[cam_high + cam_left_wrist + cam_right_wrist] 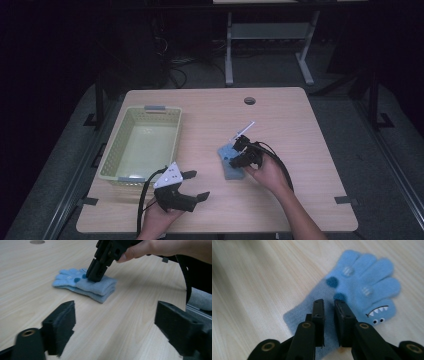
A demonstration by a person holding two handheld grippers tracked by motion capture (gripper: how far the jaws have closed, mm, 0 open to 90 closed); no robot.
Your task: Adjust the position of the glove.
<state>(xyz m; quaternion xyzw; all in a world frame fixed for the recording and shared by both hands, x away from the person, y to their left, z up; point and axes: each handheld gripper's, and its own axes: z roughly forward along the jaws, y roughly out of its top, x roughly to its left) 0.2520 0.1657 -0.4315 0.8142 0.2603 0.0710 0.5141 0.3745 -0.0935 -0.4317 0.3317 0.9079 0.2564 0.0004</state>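
A light blue knit glove (231, 170) lies flat on the wooden table (280, 120), right of centre. It has dark blue dots and a small toothy face on the thumb (380, 312). My right gripper (329, 302) points down onto its palm, near the cuff. The jaws are pinched almost together on the fabric, as the left gripper view confirms at the right gripper (96, 277) and glove (100, 287). My left gripper (196, 185) is held low near the front edge, jaws wide apart and empty. It faces the glove from a distance, with its pads (63, 320) off the table.
A pale yellow-green plastic basket (112, 150) stands at the table's left side, just beyond the left gripper. A round cable hole (249, 100) sits near the far edge. Beyond the table are a dark floor and a white desk frame (229, 55).
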